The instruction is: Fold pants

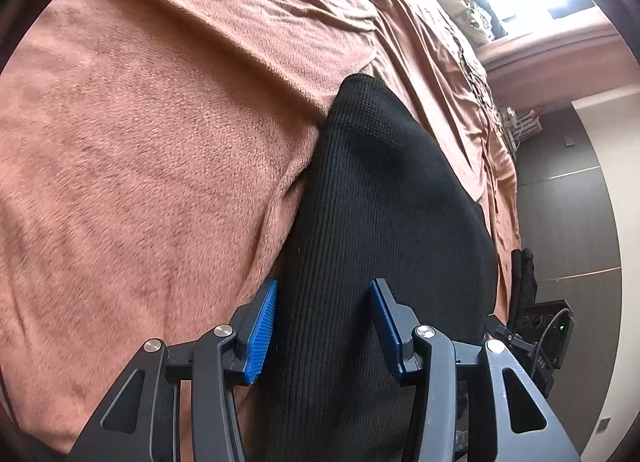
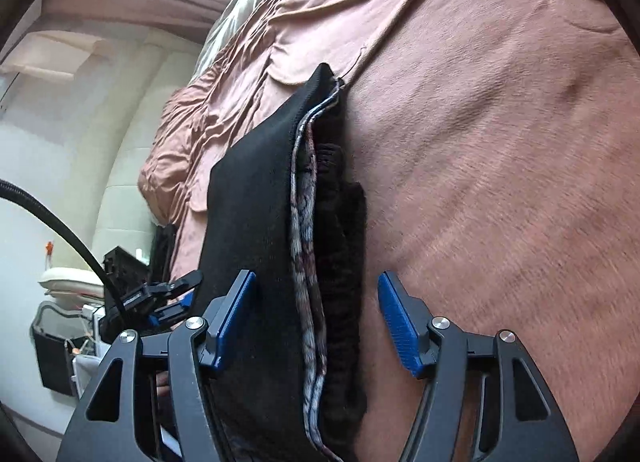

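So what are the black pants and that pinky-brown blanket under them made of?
The pants look like a soft knit, matte black, with fine ribs running along them; at the edge a paler patterned lining shows. The blanket looks like plush fleece: short fuzzy pile with brushed streaks. Which fibre either one is, I can't tell.

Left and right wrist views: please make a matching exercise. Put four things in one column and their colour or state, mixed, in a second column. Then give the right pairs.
Things:
1. pants
2. blanket
3. finger pads
4. left gripper

Colour or state:
A. blue and ribbed
B. open, astride the black fabric
C. black, stacked in layers
D. pinkish brown and fuzzy

Pairs: 1-C, 2-D, 3-A, 4-B
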{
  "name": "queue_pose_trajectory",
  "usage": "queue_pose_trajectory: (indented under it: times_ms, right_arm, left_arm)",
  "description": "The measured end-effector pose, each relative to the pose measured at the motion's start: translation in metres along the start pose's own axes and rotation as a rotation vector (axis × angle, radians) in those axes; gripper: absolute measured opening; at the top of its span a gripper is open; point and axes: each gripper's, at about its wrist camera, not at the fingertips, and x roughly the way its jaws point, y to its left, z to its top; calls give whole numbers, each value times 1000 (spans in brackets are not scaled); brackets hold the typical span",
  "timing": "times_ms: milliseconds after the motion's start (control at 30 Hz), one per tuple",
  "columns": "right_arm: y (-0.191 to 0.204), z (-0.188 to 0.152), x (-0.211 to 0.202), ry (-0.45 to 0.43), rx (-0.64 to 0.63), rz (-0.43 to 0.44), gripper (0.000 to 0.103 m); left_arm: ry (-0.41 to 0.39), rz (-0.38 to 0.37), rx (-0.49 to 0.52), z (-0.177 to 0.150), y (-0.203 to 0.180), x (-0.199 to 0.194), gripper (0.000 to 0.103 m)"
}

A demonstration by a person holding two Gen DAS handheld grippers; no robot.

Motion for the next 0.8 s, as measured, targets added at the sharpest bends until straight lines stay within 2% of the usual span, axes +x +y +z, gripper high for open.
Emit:
queue_pose_trajectory:
  times_ms: [200,533,667,800]
  right_arm:
    - [-1,14,15,57,-8,31,62]
    - [0,34,23,69,-34,64,60]
    - [1,29,11,32,-52,127,60]
    - [-2,25,12,36,-74,129,60]
  left_arm:
    - [4,-19,-6,8,1,6,49]
    - [9,-31,1,26,-8,16,49]
    - [-6,-48,17,28,-12,12,38]
    - [-3,-85,25,32,-13,12,37]
